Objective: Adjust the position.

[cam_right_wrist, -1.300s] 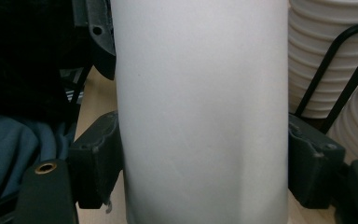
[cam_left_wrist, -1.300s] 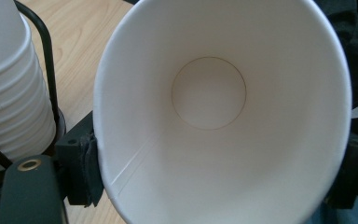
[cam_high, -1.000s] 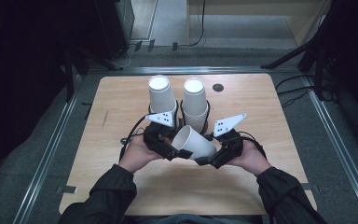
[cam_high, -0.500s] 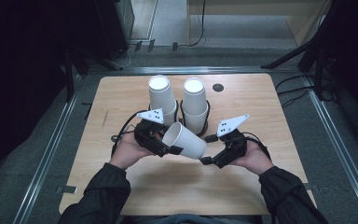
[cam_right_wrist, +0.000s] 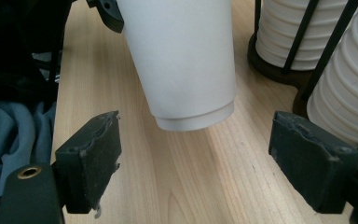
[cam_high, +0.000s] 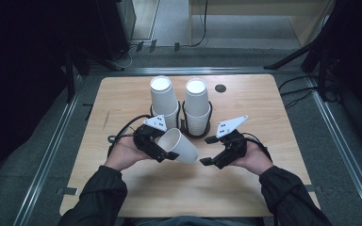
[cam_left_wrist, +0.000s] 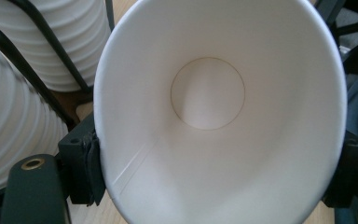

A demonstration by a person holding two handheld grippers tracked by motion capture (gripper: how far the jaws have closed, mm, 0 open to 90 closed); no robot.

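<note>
Cup (cam_high: 179,146) | centre of frame, lying sideways above table (cam_high: 264,108) | left gripper (cam_high: 162,149) pinching its rim end | base points at right gripper (cam_high: 207,150), jaws spread, just beside | stacks (cam_high: 181,106) behind

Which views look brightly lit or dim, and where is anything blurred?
High view: table lit, surroundings dark, picture slightly soft. Left gripper view: cup interior bright and evenly lit, stacked cups blurred. Right gripper view: cup sharp, soft shadow on the wood beneath it.
</note>
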